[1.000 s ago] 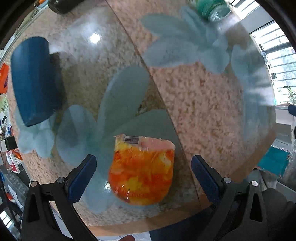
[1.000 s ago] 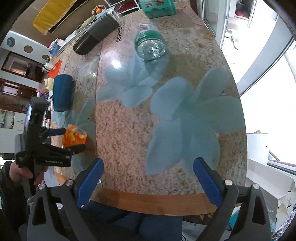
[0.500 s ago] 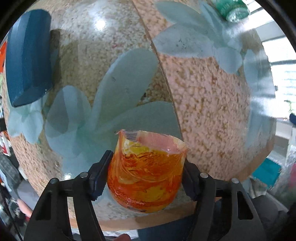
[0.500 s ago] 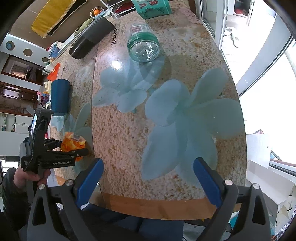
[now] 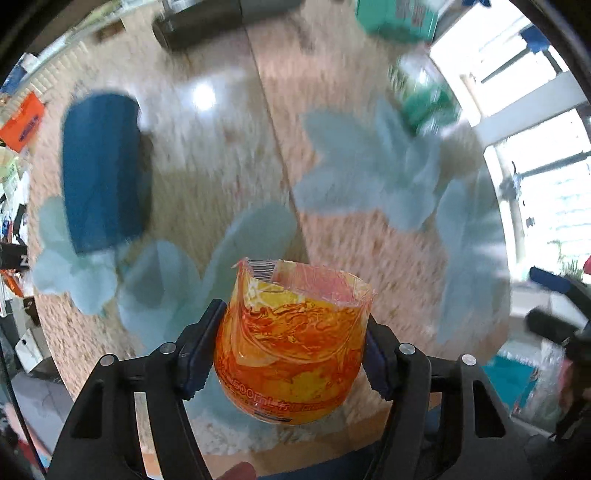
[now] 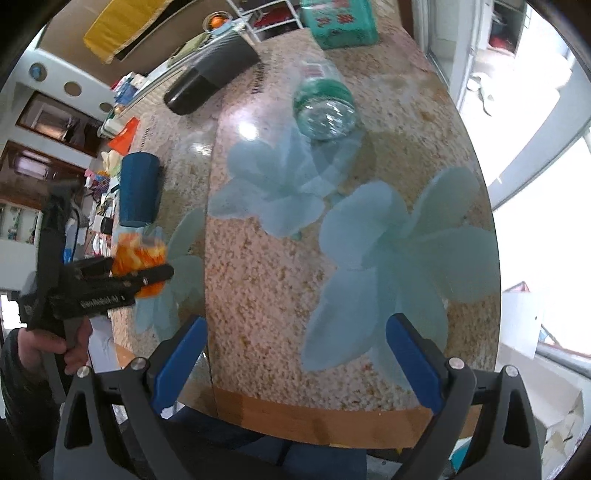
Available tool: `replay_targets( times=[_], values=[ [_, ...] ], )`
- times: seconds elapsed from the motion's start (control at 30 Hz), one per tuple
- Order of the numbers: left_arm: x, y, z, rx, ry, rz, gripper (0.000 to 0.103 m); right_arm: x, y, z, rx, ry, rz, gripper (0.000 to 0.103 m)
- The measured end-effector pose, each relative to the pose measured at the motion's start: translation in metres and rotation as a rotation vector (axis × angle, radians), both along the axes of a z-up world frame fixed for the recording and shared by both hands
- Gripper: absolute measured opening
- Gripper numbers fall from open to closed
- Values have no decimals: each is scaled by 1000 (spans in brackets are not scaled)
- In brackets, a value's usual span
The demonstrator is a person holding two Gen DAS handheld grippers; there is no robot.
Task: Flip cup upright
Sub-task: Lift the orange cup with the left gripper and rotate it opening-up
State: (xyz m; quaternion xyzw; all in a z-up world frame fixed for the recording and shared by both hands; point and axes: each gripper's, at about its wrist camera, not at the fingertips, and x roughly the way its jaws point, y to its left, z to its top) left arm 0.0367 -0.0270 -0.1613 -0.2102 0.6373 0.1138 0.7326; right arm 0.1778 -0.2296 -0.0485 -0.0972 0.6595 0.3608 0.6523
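My left gripper (image 5: pixel 291 347) is shut on the orange and yellow plastic cup (image 5: pixel 291 343), its blue pads pressed on both sides. The cup's open cut rim points away from the camera, and it is lifted above the table. In the right wrist view the cup (image 6: pixel 138 258) shows in the left gripper (image 6: pixel 147 275) at the left, above the table edge. My right gripper (image 6: pixel 295 362) is open and empty over the table's near edge.
The table (image 6: pixel 277 258) is speckled stone with pale blue flower prints. A dark blue cup (image 6: pixel 138 190) lies on its side at the left. A green clear bottle (image 6: pixel 325 107), a black cylinder (image 6: pixel 210 83) and a teal box (image 6: pixel 338 22) lie farther back.
My left gripper closed on the orange cup and lifted it off the table, tilting upward. The right gripper stayed open and shifted only slightly.
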Motion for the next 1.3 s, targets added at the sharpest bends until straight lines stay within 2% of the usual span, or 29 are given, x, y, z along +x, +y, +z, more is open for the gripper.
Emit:
replay_targets(
  times=[0.17, 0.33, 0.47, 0.67, 0.77, 0.9, 1.03, 1.3],
  values=[
    [-2, 3, 31, 83, -188, 50, 71, -1, 15, 7, -2, -50, 60, 101],
    [21, 5, 52, 113, -340, 116, 71, -2, 28, 8, -9, -88, 126, 101],
    [23, 7, 43, 133, -437, 171, 71, -4, 31, 9, -7, -111, 169, 101],
    [19, 0, 22, 231, -604, 235, 71, -4, 30, 1, -37, -123, 224, 101],
    [25, -6, 8, 322, -600, 254, 71, -3, 28, -4, -58, -130, 236, 101],
    [33, -14, -5, 385, -621, 242, 71, -6, 28, -4, -66, -158, 273, 101],
    [40, -20, -15, 389, -625, 228, 71, -7, 31, -7, -54, -150, 303, 101],
    [43, -28, -33, 424, -574, 224, 72, -15, 36, -14, -67, -146, 329, 101]
  ],
)
